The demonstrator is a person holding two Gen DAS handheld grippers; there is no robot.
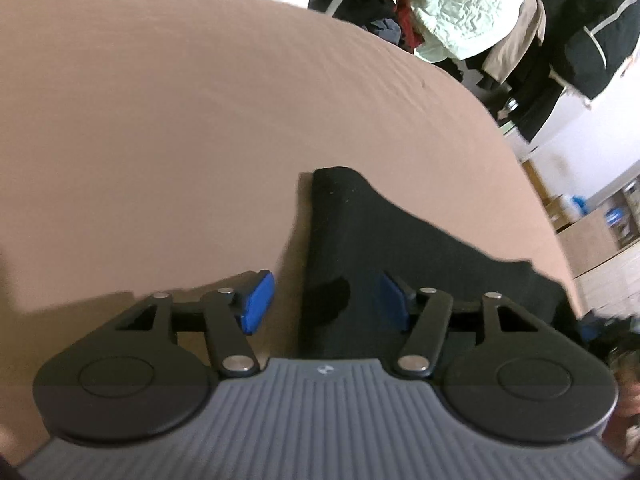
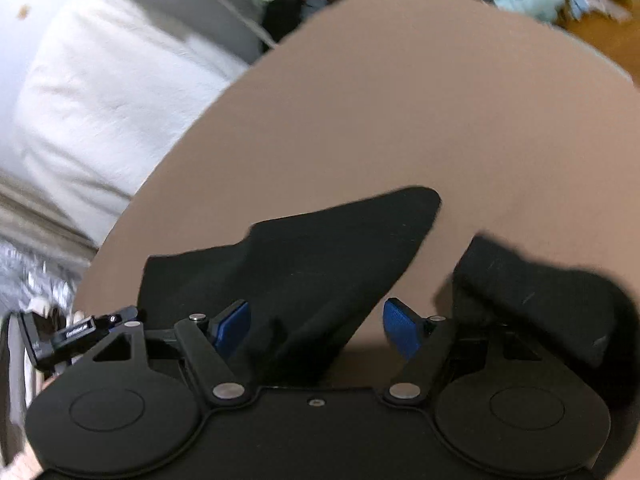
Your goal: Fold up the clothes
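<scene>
Left wrist view: left gripper [image 1: 326,300] with fingers spread wide, nothing clamped. Blue pads; left one [image 1: 258,300] over bare tan sheet, right one over the black garment [image 1: 384,248]. Garment lies flat on the tan bed [image 1: 160,120], pointed corner aimed away from camera, rest running off to the right and under the gripper body. Cannot tell whether the pads touch the cloth. Beyond the far bed edge, a heap of clothes [image 1: 472,4]: pale green, dark, red pieces.

Right wrist view: right gripper [image 2: 318,326] also wide open, holding nothing. Black garment [image 2: 304,256] sits between the fingers, biased to the left finger [image 2: 230,326]; its tip points up-right on the bed [image 2: 400,100]. Second dark bunched piece of fabric [image 2: 536,292] just beside the right finger, partly covering its linkage; blurred, cannot tell if it is the same garment. White bedding [image 2: 112,92] off the bed's left edge.
</scene>
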